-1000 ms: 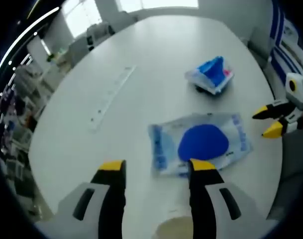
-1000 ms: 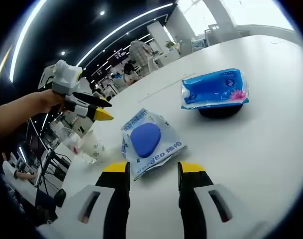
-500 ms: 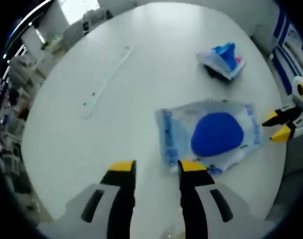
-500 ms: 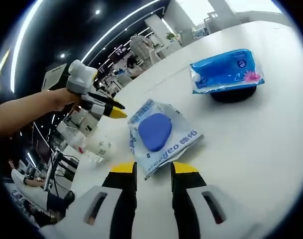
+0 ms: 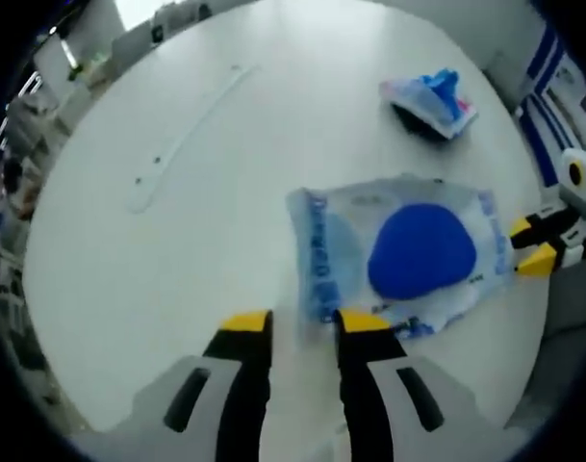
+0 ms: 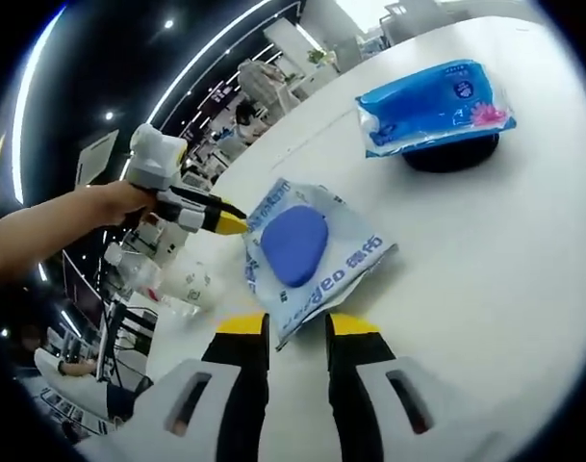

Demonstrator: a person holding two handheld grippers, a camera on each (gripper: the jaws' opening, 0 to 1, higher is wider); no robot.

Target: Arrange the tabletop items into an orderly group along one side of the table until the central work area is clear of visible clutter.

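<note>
Clear plastic packet [image 5: 398, 255] with its blue pad is lying mid-frame, now larger as both grippers are closing in; left gripper [image 5: 302, 322] and right gripper [image 6: 294, 327] are narrowing to slim gaps at its corners, gripping nothing yet. Blue tissue pack [image 6: 432, 91] is waiting upper right.

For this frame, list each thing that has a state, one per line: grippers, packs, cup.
Left gripper: jaws narrowly apart at the near edge of the clear pack, not visibly clamped.
Right gripper: jaws narrowly apart at the pack's other edge.
Clear pack with blue pad: flat on the table, sealed.
Blue tissue pack: resting on a dark object.
Plastic cup: upright.
</note>
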